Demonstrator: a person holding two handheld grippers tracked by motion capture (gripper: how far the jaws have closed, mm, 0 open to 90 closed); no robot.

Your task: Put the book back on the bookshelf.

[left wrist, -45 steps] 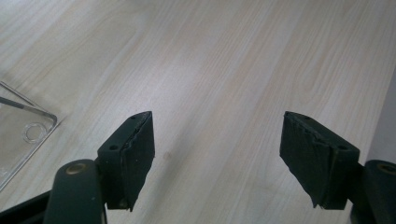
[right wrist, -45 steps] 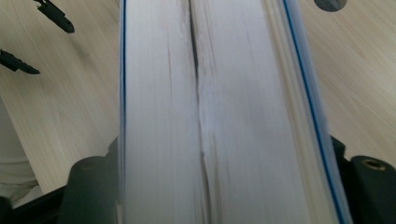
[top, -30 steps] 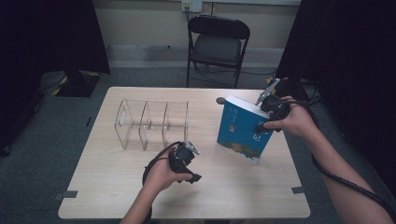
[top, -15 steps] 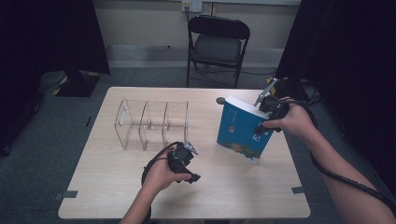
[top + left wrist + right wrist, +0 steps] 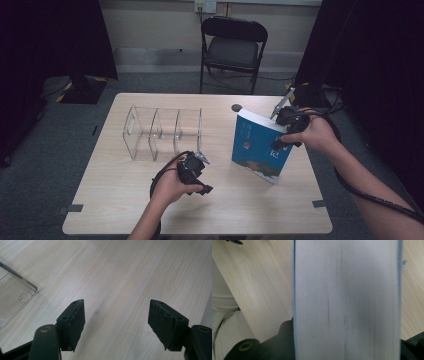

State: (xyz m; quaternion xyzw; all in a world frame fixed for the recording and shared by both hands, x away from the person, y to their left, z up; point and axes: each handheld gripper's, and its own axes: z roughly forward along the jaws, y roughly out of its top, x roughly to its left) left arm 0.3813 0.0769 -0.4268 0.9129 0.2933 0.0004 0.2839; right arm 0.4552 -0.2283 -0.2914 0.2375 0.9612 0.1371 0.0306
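A thick blue book (image 5: 260, 150) stands tilted on the right half of the wooden table (image 5: 125, 210), with only a lower corner on the wood. My right gripper (image 5: 278, 142) is shut on the book's upper right edge. In the right gripper view its white page block (image 5: 347, 300) sits between the jaws. A clear plastic rack with dividers (image 5: 162, 132) stands on the left half. My left gripper (image 5: 192, 170) hovers just in front of the rack, open, with bare wood between its jaws (image 5: 116, 325). A corner of the rack (image 5: 15, 292) shows at that view's left.
A black folding chair (image 5: 232, 47) stands behind the table's far edge. A small dark round thing (image 5: 236, 107) lies on the table near that edge, just behind the book. The person's forearms come in from the bottom and the right.
My right hand has sunk slightly onto the book's upper edge. The book, the rack and my left gripper stay where they were.
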